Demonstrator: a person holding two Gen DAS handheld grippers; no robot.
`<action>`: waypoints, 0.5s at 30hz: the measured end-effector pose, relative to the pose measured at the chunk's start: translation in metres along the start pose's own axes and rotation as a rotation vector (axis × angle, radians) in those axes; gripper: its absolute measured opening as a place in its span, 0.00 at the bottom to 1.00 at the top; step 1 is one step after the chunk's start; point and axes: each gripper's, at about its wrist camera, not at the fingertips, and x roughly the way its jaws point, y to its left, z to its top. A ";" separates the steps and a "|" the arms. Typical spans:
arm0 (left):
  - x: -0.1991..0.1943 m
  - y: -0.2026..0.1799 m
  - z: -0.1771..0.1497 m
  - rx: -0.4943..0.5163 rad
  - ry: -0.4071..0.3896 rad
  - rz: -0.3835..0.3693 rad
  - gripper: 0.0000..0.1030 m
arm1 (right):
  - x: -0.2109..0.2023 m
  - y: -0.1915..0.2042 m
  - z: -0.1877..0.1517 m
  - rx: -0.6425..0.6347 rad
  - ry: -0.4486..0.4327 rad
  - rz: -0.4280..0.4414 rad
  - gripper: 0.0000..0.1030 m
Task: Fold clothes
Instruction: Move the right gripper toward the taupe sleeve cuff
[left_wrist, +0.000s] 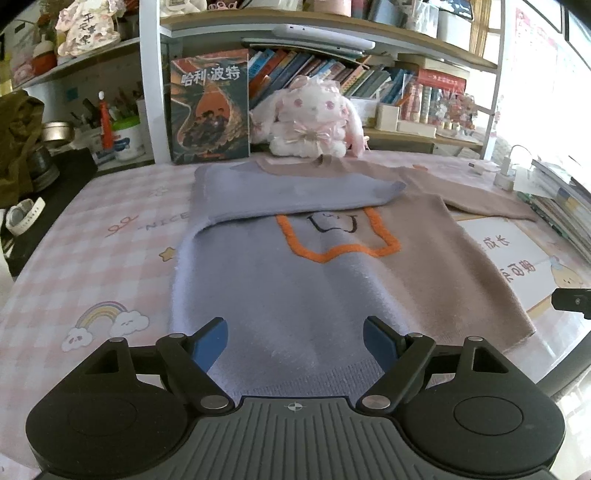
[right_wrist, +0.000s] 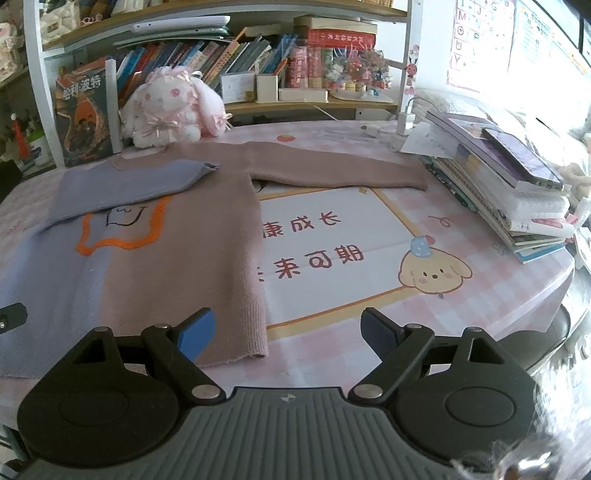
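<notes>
Pink sleeve (right_wrist: 332, 171) lies stretched out rightward, ahead of the right gripper (right_wrist: 288, 332), the nearer one; blue sleeve (left_wrist: 295, 192) is folded across. Left gripper (left_wrist: 295, 341) too has fingers spread, empty.

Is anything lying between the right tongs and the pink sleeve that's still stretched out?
Nothing visible. Between the open right tongs and the pink sleeve there is only bare table mat. The book stack sits off to the right.
</notes>
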 end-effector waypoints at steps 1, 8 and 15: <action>0.001 -0.001 0.000 0.001 0.000 -0.002 0.81 | 0.001 0.000 0.000 -0.003 0.001 0.000 0.83; 0.005 -0.003 0.003 -0.002 0.004 -0.012 0.81 | 0.002 0.001 0.002 -0.021 -0.005 -0.002 0.83; 0.013 -0.013 0.008 0.002 0.015 -0.020 0.81 | 0.006 -0.006 0.005 -0.016 0.001 -0.014 0.83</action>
